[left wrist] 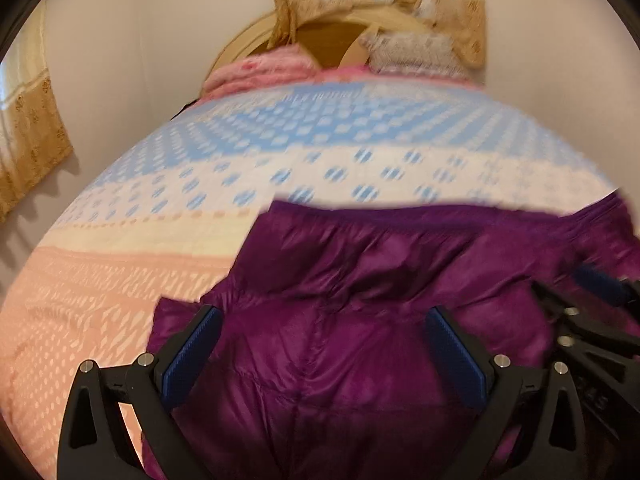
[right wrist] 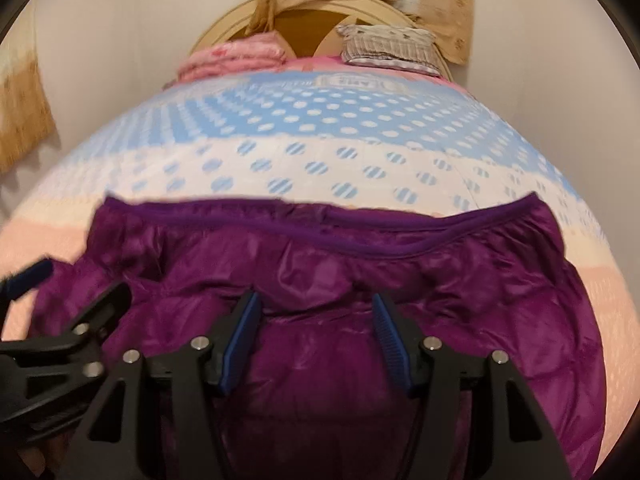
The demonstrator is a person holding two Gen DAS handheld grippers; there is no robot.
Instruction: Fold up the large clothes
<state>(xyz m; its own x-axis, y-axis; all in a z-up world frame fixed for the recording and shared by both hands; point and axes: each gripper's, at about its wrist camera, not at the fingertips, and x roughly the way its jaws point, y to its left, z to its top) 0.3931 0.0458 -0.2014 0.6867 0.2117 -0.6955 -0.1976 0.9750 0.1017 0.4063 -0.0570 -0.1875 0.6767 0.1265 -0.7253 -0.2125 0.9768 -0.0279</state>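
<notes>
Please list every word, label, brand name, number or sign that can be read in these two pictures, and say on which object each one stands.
No text can be read.
Bed cover: a white label-like patch near its far edge seems to carry letters, but they are too blurred to read; in the left wrist view the same patch is only a smear.
Purple jacket: no label or print shows.
Pillow: only a pattern, no letters.

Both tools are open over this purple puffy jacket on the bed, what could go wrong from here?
1. The purple jacket looks shiny and puffy; the right tool, half open, may pinch only the top layer and slip off.
2. The left tool and right tool sit close together, so they may collide.
3. Dragging the jacket could rumple the dotted bedspread.
</notes>
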